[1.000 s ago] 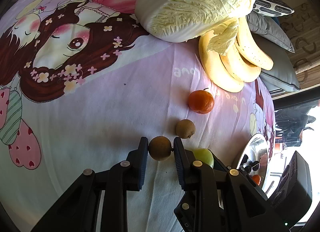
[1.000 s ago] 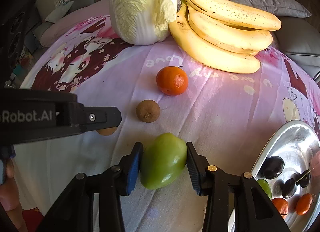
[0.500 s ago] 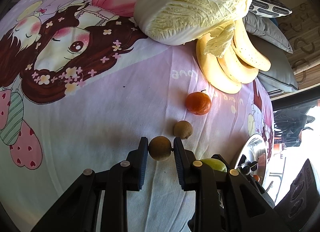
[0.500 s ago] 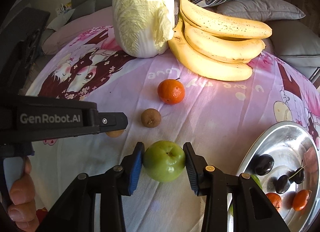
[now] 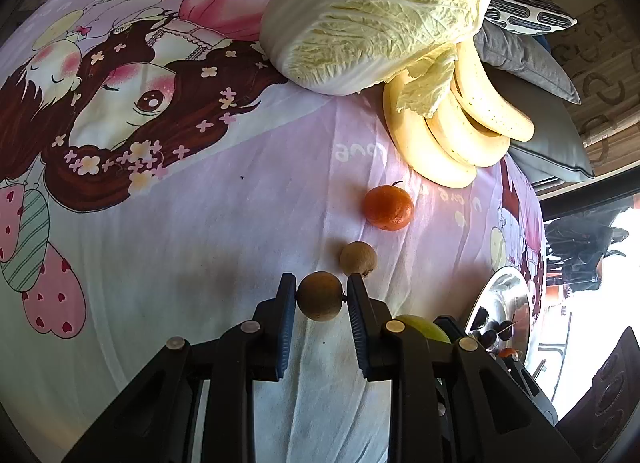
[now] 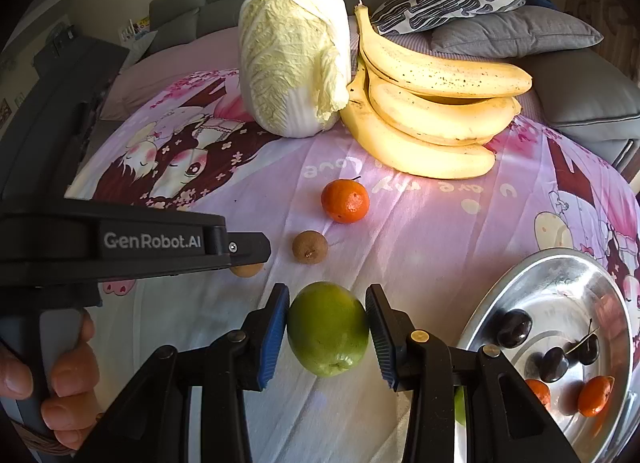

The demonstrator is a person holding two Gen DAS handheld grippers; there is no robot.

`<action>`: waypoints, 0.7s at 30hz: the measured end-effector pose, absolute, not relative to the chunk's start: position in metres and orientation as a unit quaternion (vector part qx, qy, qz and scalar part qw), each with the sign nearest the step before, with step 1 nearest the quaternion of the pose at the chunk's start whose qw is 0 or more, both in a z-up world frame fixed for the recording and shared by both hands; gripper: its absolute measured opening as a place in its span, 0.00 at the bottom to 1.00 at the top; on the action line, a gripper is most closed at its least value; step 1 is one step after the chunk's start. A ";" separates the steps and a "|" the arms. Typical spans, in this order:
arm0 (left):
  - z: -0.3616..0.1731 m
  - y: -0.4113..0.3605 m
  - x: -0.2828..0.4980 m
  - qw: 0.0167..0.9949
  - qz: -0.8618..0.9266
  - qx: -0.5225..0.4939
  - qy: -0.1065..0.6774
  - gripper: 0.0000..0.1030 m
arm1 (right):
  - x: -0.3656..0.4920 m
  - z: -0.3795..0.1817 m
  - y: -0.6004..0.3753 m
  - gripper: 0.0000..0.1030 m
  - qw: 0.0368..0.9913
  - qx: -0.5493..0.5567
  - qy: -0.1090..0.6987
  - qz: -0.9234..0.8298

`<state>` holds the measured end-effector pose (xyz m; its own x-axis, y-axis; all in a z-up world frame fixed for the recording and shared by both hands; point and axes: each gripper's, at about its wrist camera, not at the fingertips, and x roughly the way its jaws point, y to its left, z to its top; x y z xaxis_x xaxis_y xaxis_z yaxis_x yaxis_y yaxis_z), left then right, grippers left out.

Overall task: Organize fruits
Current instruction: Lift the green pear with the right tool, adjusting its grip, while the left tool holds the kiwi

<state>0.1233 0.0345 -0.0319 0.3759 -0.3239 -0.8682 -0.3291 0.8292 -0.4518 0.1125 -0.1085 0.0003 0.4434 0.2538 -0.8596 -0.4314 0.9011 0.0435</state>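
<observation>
My left gripper [image 5: 321,295] is shut on a small brown round fruit [image 5: 320,296], held just above the pink cartoon cloth [image 5: 200,223]. My right gripper [image 6: 327,329] is shut on a green fruit [image 6: 328,329], lifted off the cloth; it shows partly behind my left fingers [image 5: 424,331]. A second brown fruit [image 5: 358,258] [image 6: 309,246] and a tangerine [image 5: 388,207] [image 6: 345,200] lie on the cloth ahead. A metal plate [image 6: 568,283] at the right holds dark cherries [image 6: 514,328] and small orange fruits [image 6: 595,395].
A napa cabbage [image 6: 294,63] [image 5: 376,15] and a bunch of bananas [image 6: 432,111] [image 5: 452,131] lie at the far side of the cloth. Grey and patterned cushions [image 6: 516,31] sit behind them. The left gripper's body [image 6: 120,243] crosses the right wrist view at left.
The right gripper has lifted the green fruit off the cloth and pulled back, with the fruit turning in its jaws. The left gripper has kept its hold on the brown fruit and has hardly moved.
</observation>
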 end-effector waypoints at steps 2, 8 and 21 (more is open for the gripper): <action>-0.032 0.034 0.123 0.777 0.002 -0.292 0.558 0.26 | 0.112 0.001 -0.109 0.41 0.845 -0.090 0.487 0.202; -0.032 0.034 0.123 0.776 0.001 -0.292 0.559 0.26 | 0.112 0.000 -0.106 0.30 0.843 -0.091 0.488 0.206; -0.032 0.036 0.121 0.775 0.000 -0.293 0.560 0.26 | 0.114 -0.010 -0.109 0.42 0.825 -0.072 0.517 0.215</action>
